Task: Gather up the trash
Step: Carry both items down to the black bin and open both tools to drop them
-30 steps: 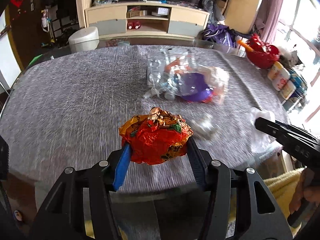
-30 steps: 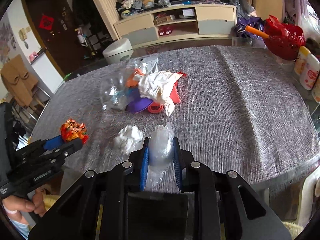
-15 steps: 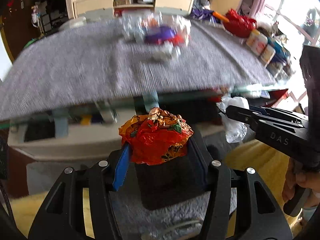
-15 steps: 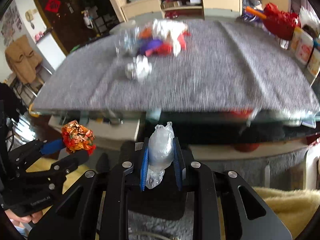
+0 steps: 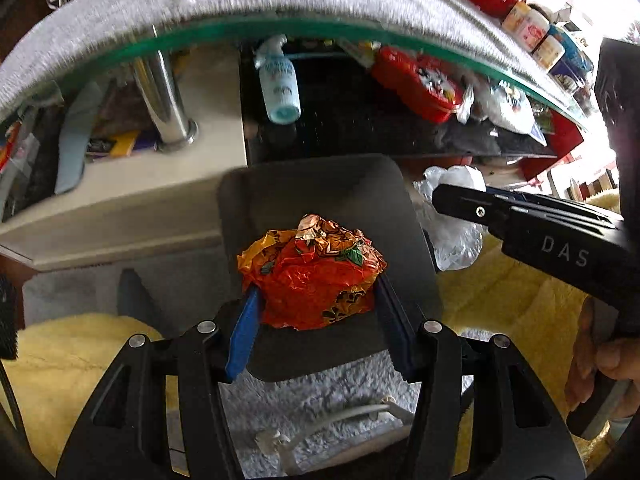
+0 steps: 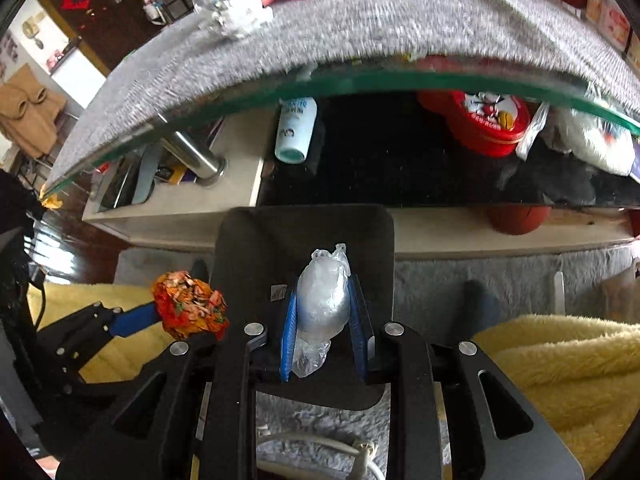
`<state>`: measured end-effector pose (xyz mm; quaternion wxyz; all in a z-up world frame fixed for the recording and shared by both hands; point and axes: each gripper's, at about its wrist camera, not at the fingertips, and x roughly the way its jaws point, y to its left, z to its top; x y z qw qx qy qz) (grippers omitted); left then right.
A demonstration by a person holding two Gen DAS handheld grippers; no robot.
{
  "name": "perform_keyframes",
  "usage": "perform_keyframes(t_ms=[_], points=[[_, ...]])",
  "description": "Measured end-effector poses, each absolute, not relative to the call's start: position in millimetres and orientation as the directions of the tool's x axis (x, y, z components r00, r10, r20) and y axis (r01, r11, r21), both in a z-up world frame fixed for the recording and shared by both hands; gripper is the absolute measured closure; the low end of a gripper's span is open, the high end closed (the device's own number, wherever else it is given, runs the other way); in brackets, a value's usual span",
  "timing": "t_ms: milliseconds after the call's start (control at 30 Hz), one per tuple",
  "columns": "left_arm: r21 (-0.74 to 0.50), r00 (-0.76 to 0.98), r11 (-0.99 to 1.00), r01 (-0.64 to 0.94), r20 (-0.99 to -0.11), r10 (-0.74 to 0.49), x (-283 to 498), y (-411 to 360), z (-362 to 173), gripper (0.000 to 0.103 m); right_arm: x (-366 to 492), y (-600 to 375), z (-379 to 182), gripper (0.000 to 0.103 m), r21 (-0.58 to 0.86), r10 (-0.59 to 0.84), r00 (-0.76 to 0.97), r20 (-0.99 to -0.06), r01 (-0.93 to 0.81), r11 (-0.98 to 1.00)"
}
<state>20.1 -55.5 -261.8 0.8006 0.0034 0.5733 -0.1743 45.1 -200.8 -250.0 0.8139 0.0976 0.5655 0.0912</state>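
A crumpled orange-red wrapper [image 5: 312,276] sits pinched between the blue pads of my left gripper [image 5: 314,304], which is shut on it. It hangs over a dark grey bin [image 5: 312,188] on the floor. My right gripper [image 6: 322,312] is shut on a scrunched clear plastic bag [image 6: 322,300] above the same bin [image 6: 304,236]. Each view catches the other tool: the right gripper [image 5: 444,204] with its bag [image 5: 456,240] to the right, the left gripper [image 6: 176,314] with the wrapper [image 6: 188,306] to the left. A hand [image 5: 600,364] grips the right tool's handle.
The glass table edge [image 5: 320,30] with its grey cloth arches just beyond the bin. Under it, a shelf holds a spray bottle [image 5: 280,88] and a red tin [image 6: 486,120]. Crumpled white paper [image 6: 240,16] and bottles lie on the tabletop. Yellow fleece [image 6: 560,368] and a white cable [image 6: 320,444] border the bin.
Both grippers have sunk from above the tabletop to below its front edge and tipped downward over the bin. Each keeps its grip on its piece of trash.
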Motion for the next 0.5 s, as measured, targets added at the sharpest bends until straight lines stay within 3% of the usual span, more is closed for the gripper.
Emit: perform_keyframes(t_ms=[100, 233, 300, 467, 500], points=[[-0.196, 0.272, 0.937, 0.288, -0.922, -0.276, 20, -59, -265, 0.05, 47, -197, -251, 0.075, 0.269, 0.269, 0.335, -0.903, -0.046, 0.962], [-0.192, 0.274, 0.941, 0.277, -0.923, -0.269, 23, -58, -265, 0.048, 49, -197, -250, 0.042, 0.262, 0.262, 0.346, -0.901, -0.047, 0.964], [-0.187, 0.277, 0.945, 0.267, -0.925, -0.261, 25, -56, -264, 0.046, 50, -198, -248, 0.042, 0.263, 0.26, 0.353, -0.899, -0.04, 0.964], [-0.178, 0.301, 0.951, 0.252, -0.92, -0.252, 27, -51, -256, 0.02, 53, -206, -243, 0.038, 0.274, 0.261, 0.371, -0.891, -0.02, 0.962], [-0.179, 0.307, 0.952, 0.249, -0.917, -0.253, 28, -50, -254, 0.019, 54, -207, -241, 0.037, 0.274, 0.261, 0.375, -0.89, -0.018, 0.961]])
